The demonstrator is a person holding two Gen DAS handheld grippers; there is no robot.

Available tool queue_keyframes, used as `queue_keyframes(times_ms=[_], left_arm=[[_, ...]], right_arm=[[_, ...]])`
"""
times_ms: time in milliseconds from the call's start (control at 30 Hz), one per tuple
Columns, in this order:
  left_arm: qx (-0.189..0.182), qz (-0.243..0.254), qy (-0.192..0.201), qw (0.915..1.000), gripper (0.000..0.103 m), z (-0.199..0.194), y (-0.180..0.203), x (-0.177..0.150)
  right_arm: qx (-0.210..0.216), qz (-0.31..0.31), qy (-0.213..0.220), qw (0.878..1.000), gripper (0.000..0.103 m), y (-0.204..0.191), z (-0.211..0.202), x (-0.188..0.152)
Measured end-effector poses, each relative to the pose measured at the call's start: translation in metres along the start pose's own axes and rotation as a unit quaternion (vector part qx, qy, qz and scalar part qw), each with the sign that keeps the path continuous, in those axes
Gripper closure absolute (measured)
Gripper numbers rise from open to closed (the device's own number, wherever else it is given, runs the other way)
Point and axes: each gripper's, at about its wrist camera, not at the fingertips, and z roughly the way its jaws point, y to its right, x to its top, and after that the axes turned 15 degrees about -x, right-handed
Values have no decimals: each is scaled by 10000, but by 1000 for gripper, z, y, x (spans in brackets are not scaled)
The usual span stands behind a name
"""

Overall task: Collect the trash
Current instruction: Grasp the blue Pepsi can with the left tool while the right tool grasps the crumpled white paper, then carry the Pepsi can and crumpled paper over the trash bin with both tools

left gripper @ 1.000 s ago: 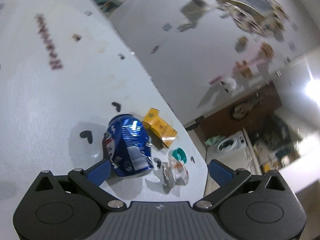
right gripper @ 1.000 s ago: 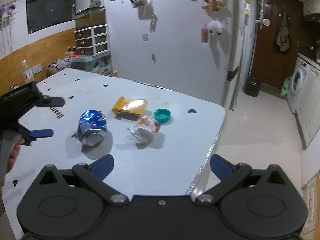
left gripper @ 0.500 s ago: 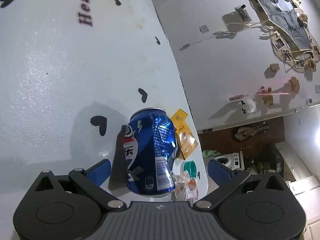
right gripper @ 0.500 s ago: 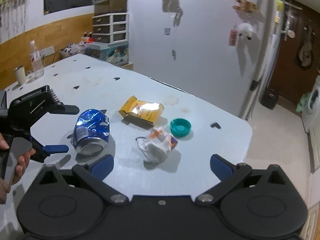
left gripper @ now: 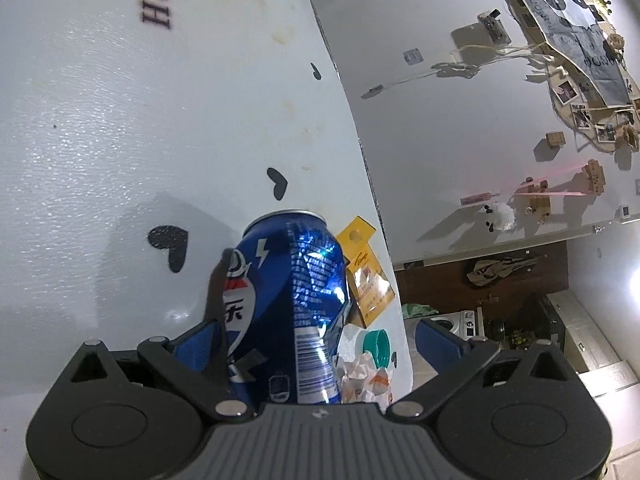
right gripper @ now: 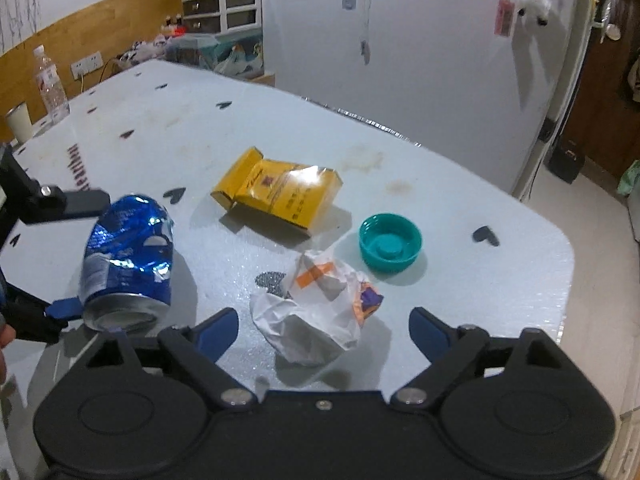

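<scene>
Straddling the dented blue can lying on the white table, left gripper wide, nothing clamped: centre before squeezing. Closing around the crumpled wrapper, right gripper not yet touching: lower further.

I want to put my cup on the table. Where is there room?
The white table is bare behind the blue can and yellow packet, and near the right corner beyond the teal cap. It is crowded around the crumpled wrapper.
</scene>
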Motion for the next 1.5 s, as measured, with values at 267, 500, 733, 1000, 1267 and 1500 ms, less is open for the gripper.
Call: queue_keyframes(times_ms=[267, 500, 733, 1000, 1267, 1500], left_arm=[[80, -78, 32, 9999, 13, 13, 2, 2], [201, -237, -89, 9995, 41, 24, -1, -1], [407, -67, -63, 9991, 64, 24, 4, -5], [915, 1056, -349, 9896, 71, 17, 38, -12], [1302, 2259, -774, 9623, 72, 3, 74, -34], [1523, 3009, -1168, 9341, 72, -12, 95, -65]], right_arm=[[92, 24, -114, 9999, 45, -2, 15, 5], [201, 147, -98, 9996, 61, 2, 2, -3], [218, 322, -132, 9992, 65, 4, -9, -12], [221, 439, -136, 9987, 68, 8, -25, -21], [256, 626, -93, 9977, 69, 13, -43, -29], [200, 745, -168, 9969, 69, 15, -59, -42]])
